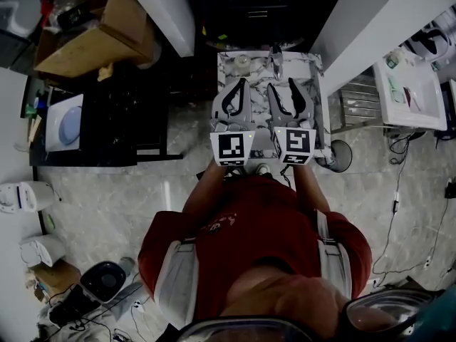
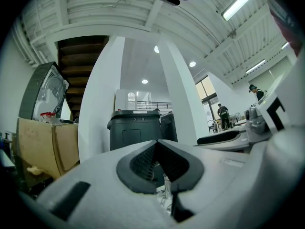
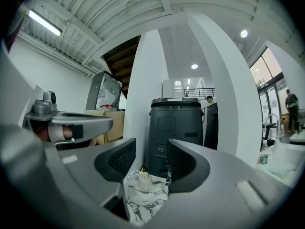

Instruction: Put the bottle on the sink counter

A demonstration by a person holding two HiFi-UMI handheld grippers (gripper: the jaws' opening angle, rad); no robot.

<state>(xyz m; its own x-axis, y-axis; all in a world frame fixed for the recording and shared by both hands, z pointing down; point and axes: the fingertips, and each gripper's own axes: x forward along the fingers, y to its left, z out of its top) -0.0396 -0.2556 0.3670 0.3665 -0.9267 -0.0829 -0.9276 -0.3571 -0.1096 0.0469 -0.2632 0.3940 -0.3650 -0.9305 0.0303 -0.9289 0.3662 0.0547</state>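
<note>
Marble counter [image 1: 310, 68] in front of me, both grippers level over it. My left gripper [image 1: 242, 84] has its jaws closed tip to tip, nothing clamped; my right gripper [image 1: 283, 85] is about half open and empty. The clear bottle [image 1: 276, 61] stands upright near the counter's far edge, just ahead of the right gripper, not touching it.

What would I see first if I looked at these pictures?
Right in the middle of the head view, the left gripper and the right gripper, each with a black-and-white cube, stick out over a marble top. A little bottle stands on it just ahead of them. The person's red shirt fills the space below, and a big dark bin stands straight ahead in the right gripper view.
</note>
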